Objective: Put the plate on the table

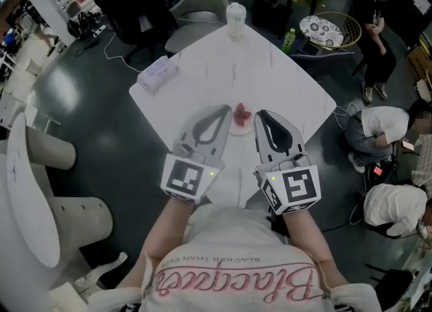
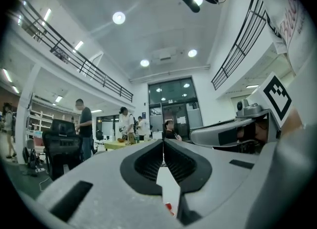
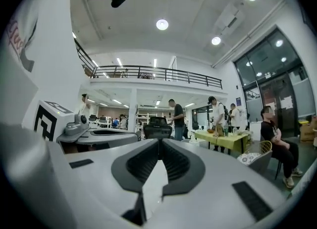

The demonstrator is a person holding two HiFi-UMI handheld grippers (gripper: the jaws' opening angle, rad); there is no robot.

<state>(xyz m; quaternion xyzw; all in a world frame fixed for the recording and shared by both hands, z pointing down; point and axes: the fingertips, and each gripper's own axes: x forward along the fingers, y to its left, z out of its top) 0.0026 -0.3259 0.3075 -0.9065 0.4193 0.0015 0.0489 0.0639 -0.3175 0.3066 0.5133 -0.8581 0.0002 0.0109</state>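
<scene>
Plate [image 1: 240,126]: on white table [image 1: 202,67], toward near corner; side rims hidden behind jaw tips
Left gripper [image 1: 225,111]: jaws together, nothing between
Right gripper [image 1: 259,114]: jaws together, nothing between

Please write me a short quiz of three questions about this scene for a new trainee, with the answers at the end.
1. True or false: the plate with something red on it lies on the white table.
2. What stands at the far corner of the table in the head view? A. a lidded white cup; B. a laptop; C. a vase of flowers.
3. Fill in one word: the jaws of the left gripper and of the right gripper are both ____, with nothing between them.

Key: 1 true; 2 A; 3 shut.
</scene>
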